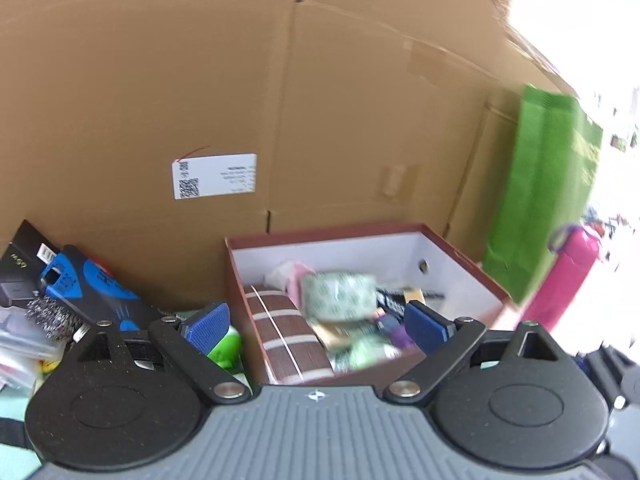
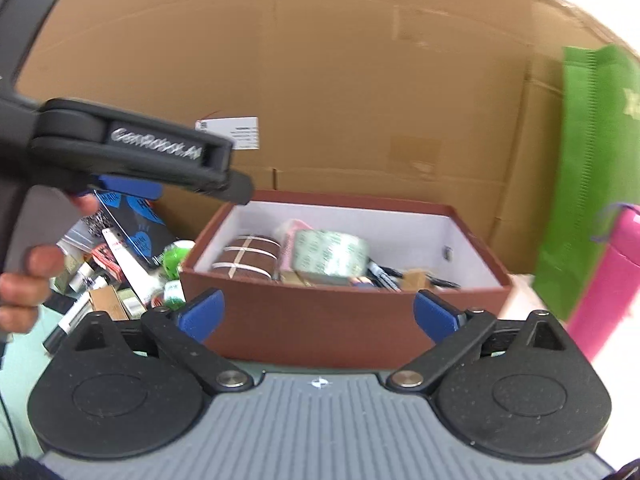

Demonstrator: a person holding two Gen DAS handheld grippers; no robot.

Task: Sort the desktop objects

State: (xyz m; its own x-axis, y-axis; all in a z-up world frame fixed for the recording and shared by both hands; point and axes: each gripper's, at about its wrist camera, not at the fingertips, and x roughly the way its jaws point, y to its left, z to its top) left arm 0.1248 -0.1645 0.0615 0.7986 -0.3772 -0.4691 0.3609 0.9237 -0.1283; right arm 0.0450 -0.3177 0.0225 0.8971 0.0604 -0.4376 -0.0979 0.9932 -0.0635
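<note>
A brown box (image 1: 460, 256) with a white inside holds several objects: a brown striped case (image 1: 288, 332), a pale green tape roll (image 1: 340, 296) and pens. My left gripper (image 1: 316, 326) is open and empty, hovering over the box's near edge. My right gripper (image 2: 320, 314) is open and empty in front of the box (image 2: 320, 328), where the tape roll (image 2: 330, 258) and the striped case (image 2: 246, 258) also show. The left gripper (image 2: 132, 152) shows from the side at upper left, held by a hand.
A big cardboard carton (image 1: 280, 100) stands behind the box. A green bag (image 1: 544, 200) and a pink bottle (image 1: 560, 284) stand to the right. A pile of small items (image 2: 112, 272), a black-and-blue package (image 1: 88, 284) and a wire brush (image 1: 52, 316) lie to the left.
</note>
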